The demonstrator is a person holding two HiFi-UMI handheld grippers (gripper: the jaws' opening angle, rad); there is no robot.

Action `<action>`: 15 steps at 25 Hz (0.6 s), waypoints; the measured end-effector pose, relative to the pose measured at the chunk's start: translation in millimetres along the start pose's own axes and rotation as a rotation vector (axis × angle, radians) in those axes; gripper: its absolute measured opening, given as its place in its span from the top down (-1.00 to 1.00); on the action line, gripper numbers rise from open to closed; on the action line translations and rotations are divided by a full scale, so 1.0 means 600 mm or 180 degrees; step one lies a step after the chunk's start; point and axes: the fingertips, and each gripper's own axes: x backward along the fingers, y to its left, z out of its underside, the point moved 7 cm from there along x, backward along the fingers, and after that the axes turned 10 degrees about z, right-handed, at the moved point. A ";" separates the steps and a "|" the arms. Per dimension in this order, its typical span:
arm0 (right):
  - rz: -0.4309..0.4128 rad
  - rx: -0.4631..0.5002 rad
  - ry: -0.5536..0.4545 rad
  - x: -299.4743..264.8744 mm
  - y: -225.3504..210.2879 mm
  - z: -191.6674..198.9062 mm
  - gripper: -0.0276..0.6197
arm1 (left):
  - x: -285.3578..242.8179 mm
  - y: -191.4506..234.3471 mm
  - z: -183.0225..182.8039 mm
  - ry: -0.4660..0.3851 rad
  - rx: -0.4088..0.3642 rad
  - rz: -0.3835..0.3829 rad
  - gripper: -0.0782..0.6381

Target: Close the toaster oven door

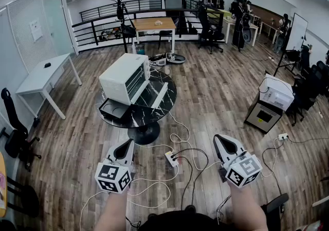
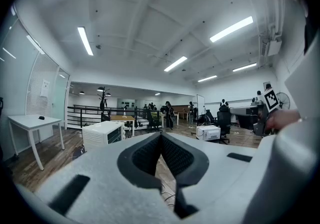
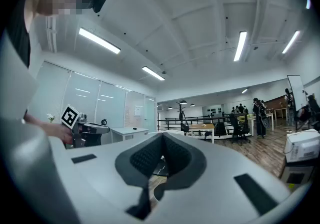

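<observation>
Toaster oven: a white boxy toaster oven (image 1: 125, 77) stands on a round black marble-topped table (image 1: 145, 118) in the middle of the room, well apart from us.
Oven door: its white-framed door (image 1: 159, 95) is dropped open, sloping down onto the tabletop on the side nearest the right gripper.
Oven inside: too small for us to tell what it holds.
Tray: a shallow black square tray (image 1: 114, 109) lies on the table just beside the oven; we cannot tell its contents.
In the way: loose black and white cables (image 1: 180, 137) and a white power strip (image 1: 171, 159) lie on the wooden plank floor (image 1: 216, 101) between us and the table.
Around: a white desk (image 1: 41, 76) at the left, and a second white appliance (image 1: 276, 93) on a dark cabinet (image 1: 262, 117) at the right.
Left gripper (image 1: 125, 146): we hold it low and level, jaws fully together, gripping nothing.
Right gripper (image 1: 221, 142): the same, jaws together and empty.
</observation>
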 end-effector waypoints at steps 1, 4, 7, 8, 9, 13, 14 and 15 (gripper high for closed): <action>0.0020 0.0006 -0.0018 0.000 -0.004 -0.001 0.91 | -0.006 -0.003 -0.002 -0.0007 -0.0020 0.0000 0.77; 0.0090 0.0027 -0.0059 0.003 -0.016 0.000 0.91 | -0.023 -0.014 -0.004 -0.0011 -0.0054 0.0023 0.77; 0.0136 0.0026 -0.0061 0.014 -0.030 0.004 0.91 | -0.039 -0.030 -0.002 0.0022 -0.0049 0.0077 0.77; 0.0144 0.0018 -0.0053 0.018 -0.037 0.006 0.91 | -0.045 -0.036 0.000 0.0036 -0.0044 0.0097 0.77; 0.0154 0.0009 -0.0040 0.022 -0.044 0.009 0.91 | -0.053 -0.042 0.002 0.0051 -0.0040 0.0116 0.77; 0.0216 -0.0017 0.0007 0.040 -0.085 0.022 0.91 | -0.090 -0.069 0.011 0.0099 -0.0029 0.0189 0.77; 0.0185 -0.0016 0.0011 0.046 -0.094 0.024 0.91 | -0.101 -0.077 0.013 0.0113 -0.0033 0.0207 0.77; 0.0127 -0.0014 0.0008 0.053 -0.101 0.024 0.91 | -0.112 -0.086 0.014 0.0128 -0.0041 0.0227 0.77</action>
